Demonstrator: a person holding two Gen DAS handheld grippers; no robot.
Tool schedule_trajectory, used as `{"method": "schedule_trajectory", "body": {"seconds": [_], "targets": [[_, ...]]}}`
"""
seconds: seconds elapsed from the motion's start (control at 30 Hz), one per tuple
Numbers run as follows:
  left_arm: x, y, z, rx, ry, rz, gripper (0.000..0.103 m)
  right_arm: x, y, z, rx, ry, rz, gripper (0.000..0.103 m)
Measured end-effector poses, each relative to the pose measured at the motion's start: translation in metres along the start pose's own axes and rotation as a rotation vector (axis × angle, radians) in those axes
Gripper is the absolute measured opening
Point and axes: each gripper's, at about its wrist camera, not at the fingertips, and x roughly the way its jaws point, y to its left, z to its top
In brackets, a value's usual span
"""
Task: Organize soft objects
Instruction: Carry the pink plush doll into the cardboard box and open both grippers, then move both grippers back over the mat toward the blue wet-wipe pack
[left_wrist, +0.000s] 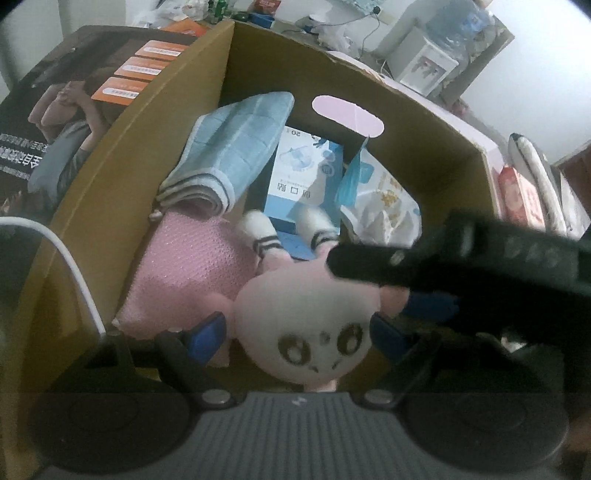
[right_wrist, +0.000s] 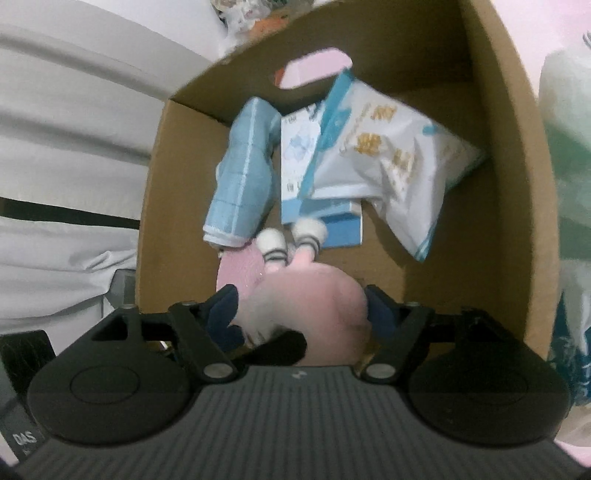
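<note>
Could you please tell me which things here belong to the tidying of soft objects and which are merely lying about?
Job: pink plush doll, blue towel, pink cushion, cardboard box.
Lying about: water dispenser, white cable.

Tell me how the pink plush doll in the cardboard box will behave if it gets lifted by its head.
The pink plush doll looks stuffed and soft, so its head would likely squash rather than slip. Its thin legs, with their white striped socks, would probably dangle limply. It seems light for its size, and unlikely to break if dropped back into the cardboard box.
</note>
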Motion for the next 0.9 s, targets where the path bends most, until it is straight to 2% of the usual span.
{"method": "schedule_trajectory", "body": {"seconds": [0.27,0.53,0.7,0.9], "targets": [[-0.007,-0.001,-0.001,-0.018,-0.002,0.02,0.086,-0.022,-0.008,0.006,0.052,-0.041,0.094,0.078],[-0.043,-0.02,0.0,-0.05,-0.08,0.029,0.086,-0.083,-0.038,0.016,0.169,-0.132,0.359,0.083],[-0.066,-0.061,-0.003,-0.032,-0.142,0.004,0.086,-0.133,-0.08,0.019,0.231,-0.22,0.424,0.085],[-0.074,-0.14,-0.005,0.027,-0.19,-0.057,0.086,-0.194,-0.148,0.006,0.319,-0.3,0.397,0.085]]}}
